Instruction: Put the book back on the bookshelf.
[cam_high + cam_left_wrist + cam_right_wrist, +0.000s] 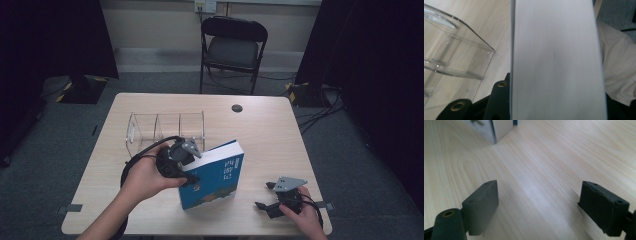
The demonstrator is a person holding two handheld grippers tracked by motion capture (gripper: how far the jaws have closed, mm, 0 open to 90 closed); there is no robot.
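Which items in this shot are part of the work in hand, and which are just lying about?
In use:
- thick blue-covered paperback book, clamped in the left tool
- clear acrylic divided book rack, just behind the book

Lying about:
- right tool, open, resting on the light wooden table
- small black round disc near the table's far edge
- black folding chair

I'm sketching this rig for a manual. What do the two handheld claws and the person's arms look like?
The left claw and the right claw are black, each topped by a grey three-cornered plate with a black cable trailing from it. In the right gripper view the jaws are thick, blocky dark slabs with small screw holes, hinged on a brass-ringed pivot. The forearms are bare, with no sleeves in view.
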